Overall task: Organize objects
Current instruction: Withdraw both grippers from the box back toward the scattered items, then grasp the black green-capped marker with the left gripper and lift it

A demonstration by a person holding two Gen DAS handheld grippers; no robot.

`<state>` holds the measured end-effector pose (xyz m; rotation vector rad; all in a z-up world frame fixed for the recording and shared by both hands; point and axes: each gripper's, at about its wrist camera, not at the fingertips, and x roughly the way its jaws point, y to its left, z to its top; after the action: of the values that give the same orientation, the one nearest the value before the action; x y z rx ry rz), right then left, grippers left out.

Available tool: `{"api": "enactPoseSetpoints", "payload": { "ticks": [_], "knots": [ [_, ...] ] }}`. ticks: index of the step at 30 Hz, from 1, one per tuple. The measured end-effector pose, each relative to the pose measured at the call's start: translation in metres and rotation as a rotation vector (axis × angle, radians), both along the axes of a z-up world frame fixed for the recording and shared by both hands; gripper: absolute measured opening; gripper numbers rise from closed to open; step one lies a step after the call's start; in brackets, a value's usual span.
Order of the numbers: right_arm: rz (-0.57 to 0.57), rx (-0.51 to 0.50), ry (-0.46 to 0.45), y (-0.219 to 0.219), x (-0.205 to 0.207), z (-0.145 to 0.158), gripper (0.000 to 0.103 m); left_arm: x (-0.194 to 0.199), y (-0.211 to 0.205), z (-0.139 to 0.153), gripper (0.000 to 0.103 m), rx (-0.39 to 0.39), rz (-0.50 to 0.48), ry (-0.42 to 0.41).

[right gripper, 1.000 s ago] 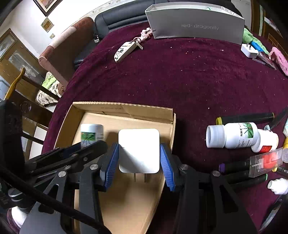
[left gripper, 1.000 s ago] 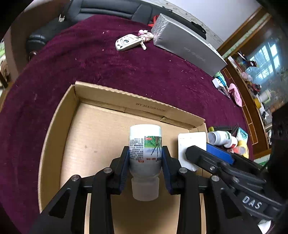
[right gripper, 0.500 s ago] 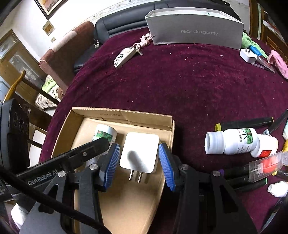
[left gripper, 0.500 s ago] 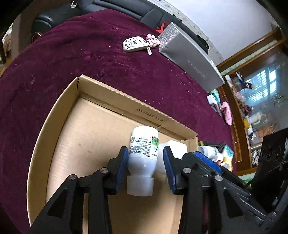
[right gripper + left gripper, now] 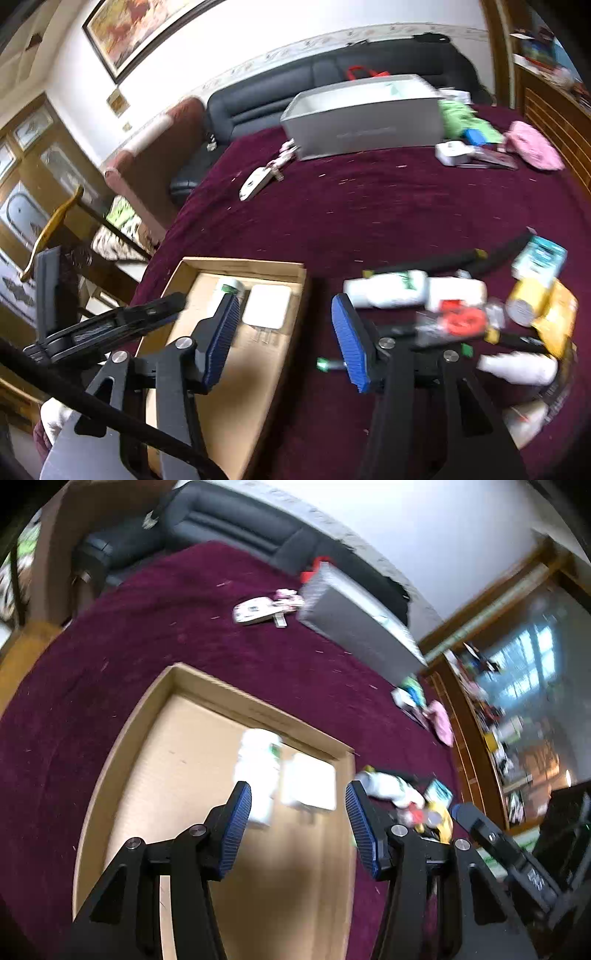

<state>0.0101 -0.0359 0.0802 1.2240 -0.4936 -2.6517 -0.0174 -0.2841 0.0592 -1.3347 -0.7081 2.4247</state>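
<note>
Since a second ago both claws have been lifted away from the cardboard box, and the white bottle and white plug adapter are left lying side by side on the box floor near its far wall. Nothing is held between the blue pads of the left claw, whose jaws are opening. The right claw is likewise empty and opening, held above the box's right edge. On the maroon-covered desk, a cluster of bottles, dark markers and small packets is seen right of the box. A grey bag and a key fob are seen farther back.
</note>
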Motion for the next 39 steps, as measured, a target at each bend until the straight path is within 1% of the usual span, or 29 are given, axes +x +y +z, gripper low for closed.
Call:
{"api": "enactPoseSetpoints", "payload": {
  "ticks": [3, 5, 7, 10, 12, 15, 17, 18, 20, 21, 23, 26, 28, 29, 30, 31, 33, 34, 35, 38, 39],
  "knots": [
    [-0.054, 0.0, 0.015, 0.031, 0.024, 0.002, 0.052, 0.009, 0.026, 0.011, 0.05, -0.005, -0.067, 0.023],
    [-0.101, -0.001, 0.017, 0.054, 0.04, 0.0, 0.055, 0.011, 0.046, 0.014, 0.05, -0.014, -0.11, 0.033],
    [-0.14, -0.018, 0.011, 0.075, 0.053, -0.005, 0.056, 0.011, 0.07, 0.015, 0.05, -0.024, -0.161, 0.039],
    [-0.185, -0.043, 0.0, 0.102, 0.07, -0.014, 0.056, 0.011, 0.112, 0.007, 0.05, -0.074, -0.246, 0.034],
    [-0.205, -0.063, -0.005, 0.117, 0.079, -0.02, 0.056, 0.006, 0.142, -0.005, 0.05, -0.131, -0.314, 0.016],
    [-0.225, -0.095, -0.005, 0.137, 0.091, -0.028, 0.056, -0.001, 0.17, -0.022, 0.05, -0.225, -0.331, -0.011],
    [-0.233, -0.111, 0.002, 0.147, 0.097, -0.03, 0.056, -0.007, 0.178, -0.032, 0.05, -0.269, -0.305, -0.029],
    [-0.234, -0.119, 0.006, 0.15, 0.099, -0.031, 0.056, -0.011, 0.181, -0.037, 0.05, -0.276, -0.29, -0.045],
    [-0.237, -0.138, 0.014, 0.158, 0.103, -0.032, 0.056, -0.014, 0.182, -0.047, 0.05, -0.26, -0.279, -0.089],
    [-0.236, -0.147, 0.016, 0.16, 0.105, -0.033, 0.056, -0.013, 0.182, -0.048, 0.05, -0.257, -0.265, -0.079],
    [-0.234, -0.162, 0.017, 0.165, 0.105, -0.035, 0.056, -0.011, 0.185, -0.05, 0.05, -0.231, -0.302, -0.104],
    [-0.231, -0.177, 0.014, 0.171, 0.107, -0.04, 0.056, 0.001, 0.193, -0.047, 0.051, -0.24, -0.362, -0.107],
    [-0.232, -0.192, 0.011, 0.174, 0.107, -0.044, 0.056, 0.012, 0.2, -0.052, 0.051, -0.125, -0.458, -0.165],
    [-0.232, -0.199, 0.008, 0.175, 0.108, -0.046, 0.056, 0.021, 0.206, -0.056, 0.051, -0.107, -0.502, -0.19],
    [-0.232, -0.202, 0.006, 0.176, 0.108, -0.048, 0.056, 0.026, 0.211, -0.055, 0.051, -0.138, -0.519, -0.181],
    [-0.232, -0.204, 0.003, 0.177, 0.108, -0.05, 0.056, 0.032, 0.216, -0.054, 0.051, -0.195, -0.532, -0.155],
    [-0.233, -0.209, -0.003, 0.179, 0.11, -0.053, 0.056, 0.041, 0.225, -0.047, 0.051, -0.323, -0.53, -0.069],
    [-0.236, -0.207, -0.005, 0.18, 0.112, -0.054, 0.056, 0.043, 0.227, -0.042, 0.051, -0.35, -0.53, -0.03],
    [-0.238, -0.204, -0.006, 0.182, 0.113, -0.054, 0.056, 0.045, 0.229, -0.038, 0.051, -0.361, -0.534, -0.003],
    [-0.253, -0.203, -0.009, 0.188, 0.116, -0.055, 0.056, 0.044, 0.237, -0.033, 0.051, -0.349, -0.542, 0.005],
    [-0.257, -0.205, -0.008, 0.19, 0.116, -0.056, 0.056, 0.045, 0.243, -0.034, 0.051, -0.357, -0.551, 0.009]
  ]
}}
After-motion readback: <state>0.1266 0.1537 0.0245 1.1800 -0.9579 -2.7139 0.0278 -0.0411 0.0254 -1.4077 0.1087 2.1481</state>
